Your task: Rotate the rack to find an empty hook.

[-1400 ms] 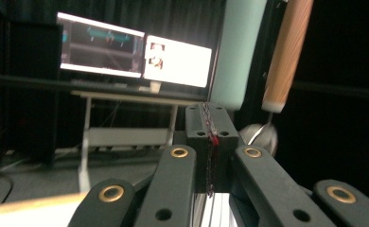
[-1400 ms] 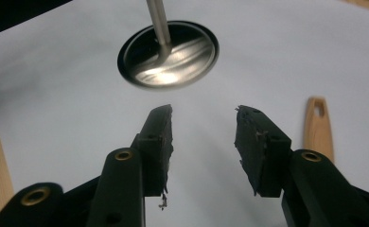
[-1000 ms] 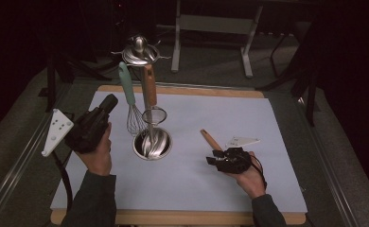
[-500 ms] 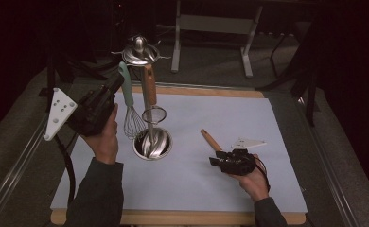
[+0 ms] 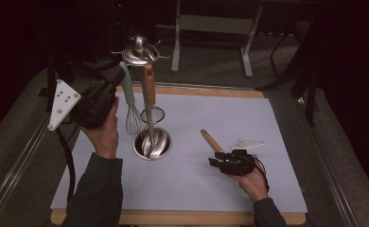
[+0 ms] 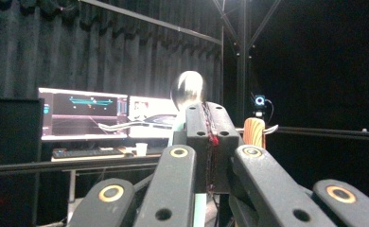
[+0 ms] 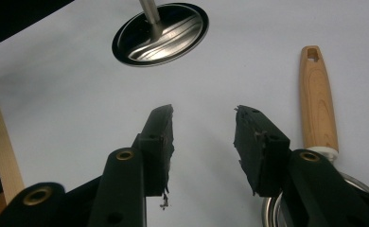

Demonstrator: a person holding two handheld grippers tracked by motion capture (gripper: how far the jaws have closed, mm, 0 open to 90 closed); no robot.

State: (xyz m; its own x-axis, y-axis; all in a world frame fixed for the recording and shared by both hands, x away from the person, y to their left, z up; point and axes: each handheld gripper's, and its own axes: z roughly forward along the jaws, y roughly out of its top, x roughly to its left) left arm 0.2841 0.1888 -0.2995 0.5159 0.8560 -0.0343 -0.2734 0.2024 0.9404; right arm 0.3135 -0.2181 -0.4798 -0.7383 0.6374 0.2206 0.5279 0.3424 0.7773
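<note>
Beside the polished steel utensil stand [image 5: 150, 142] on the desk's pale blue mat [image 5: 267, 132], the left gripper [image 5: 108, 92] is closed on the mint-green handle of a wire whisk [image 5: 127, 87], which hangs from the stand's top next to a wooden-handled strainer [image 5: 149, 90]. Right of the stand's round base, the right gripper [image 5: 214, 161] rests low on the mat with nothing between its jaws, which stand apart and have just narrowed slightly. A wooden-handled utensil [image 5: 211, 140] lies just beside it.

The tongs [image 7: 204, 142] stand apart over the pale mat [image 7: 69, 94], beside a wooden-handled utensil [image 7: 317, 101].
</note>
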